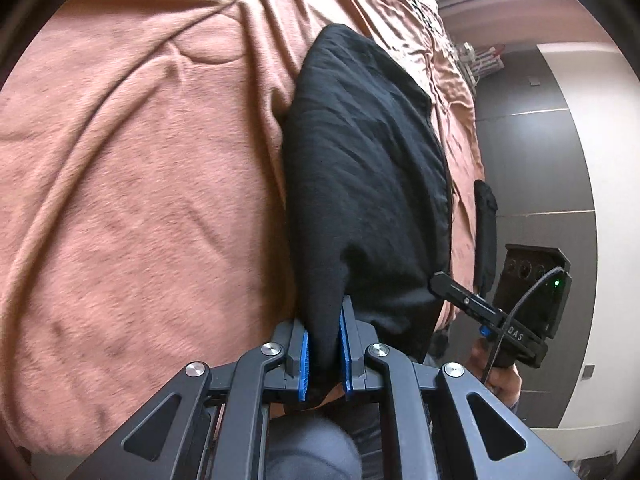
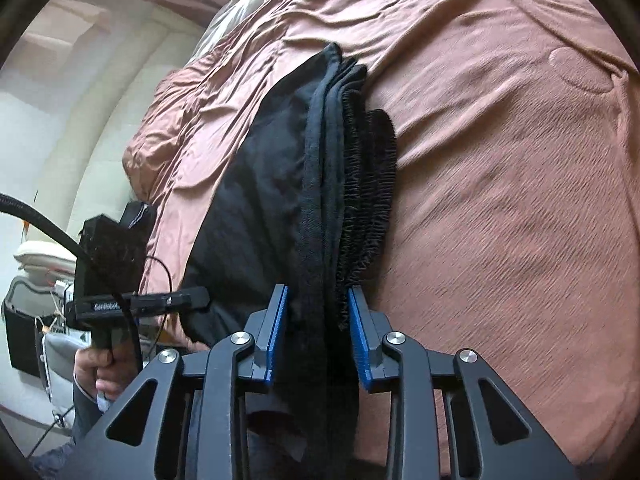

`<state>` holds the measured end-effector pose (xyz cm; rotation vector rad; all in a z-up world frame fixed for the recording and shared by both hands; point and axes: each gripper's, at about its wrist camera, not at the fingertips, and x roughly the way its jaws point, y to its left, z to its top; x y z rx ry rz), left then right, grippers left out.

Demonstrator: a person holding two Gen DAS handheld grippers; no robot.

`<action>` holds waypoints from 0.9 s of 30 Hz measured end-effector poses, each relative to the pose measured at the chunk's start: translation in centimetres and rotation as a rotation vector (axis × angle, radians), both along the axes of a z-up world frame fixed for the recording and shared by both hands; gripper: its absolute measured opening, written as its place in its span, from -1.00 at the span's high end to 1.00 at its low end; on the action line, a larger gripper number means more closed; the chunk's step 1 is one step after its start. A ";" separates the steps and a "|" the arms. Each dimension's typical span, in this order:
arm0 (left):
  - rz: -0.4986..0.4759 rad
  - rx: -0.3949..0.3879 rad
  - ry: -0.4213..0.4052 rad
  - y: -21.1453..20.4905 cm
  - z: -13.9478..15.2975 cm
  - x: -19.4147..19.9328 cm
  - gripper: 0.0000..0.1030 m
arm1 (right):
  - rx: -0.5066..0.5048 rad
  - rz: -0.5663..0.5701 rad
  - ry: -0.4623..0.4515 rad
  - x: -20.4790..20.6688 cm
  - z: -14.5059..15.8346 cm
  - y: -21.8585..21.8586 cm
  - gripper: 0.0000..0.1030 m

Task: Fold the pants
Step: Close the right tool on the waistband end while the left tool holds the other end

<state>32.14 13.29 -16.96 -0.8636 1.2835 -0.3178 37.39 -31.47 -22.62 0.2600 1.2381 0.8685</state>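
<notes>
The black pants (image 1: pixel 360 160) lie folded in several layers on a pinkish-brown bed cover (image 1: pixel 140 160). My left gripper (image 1: pixel 324 344) is shut on the near corner of the fabric, and its blue pads (image 1: pixel 305 364) press the cloth from both sides. In the right wrist view the pants (image 2: pixel 260 200) show their stacked edges and the ruffled elastic waistband (image 2: pixel 368 184). My right gripper (image 2: pixel 318 320) is shut on this thick stack, which fills the gap between its pads. Each view shows the other gripper at the pants' far side: the right gripper (image 1: pixel 440 282) and the left gripper (image 2: pixel 192 298).
The bed cover (image 2: pixel 500 200) is creased and spreads wide around the pants. A small black pouch (image 1: pixel 486 216) lies at the bed's edge. A person's hand (image 2: pixel 96 364) holds the left gripper's handle. Beyond the edge are dark floor (image 1: pixel 532 140), a pale wall and clutter (image 2: pixel 32 320).
</notes>
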 end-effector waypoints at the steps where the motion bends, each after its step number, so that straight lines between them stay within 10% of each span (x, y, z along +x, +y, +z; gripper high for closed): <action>1: -0.010 0.004 -0.001 0.1 0.0 0.0 0.73 | -0.005 0.005 0.001 0.0 -0.1 0.1 0.48; 7: 0.037 0.047 -0.022 1.1 0.1 1.5 -0.20 | -0.016 -0.028 -0.022 1.4 0.9 -0.1 0.05; 10: 0.059 0.040 -0.043 1.7 0.2 2.7 -0.21 | 0.019 -0.062 -0.042 2.7 1.7 -0.5 -0.24; 27: 0.098 0.030 -0.082 2.7 -0.6 10.3 -0.19 | 0.015 -0.095 -0.013 7.3 -0.3 3.0 -0.47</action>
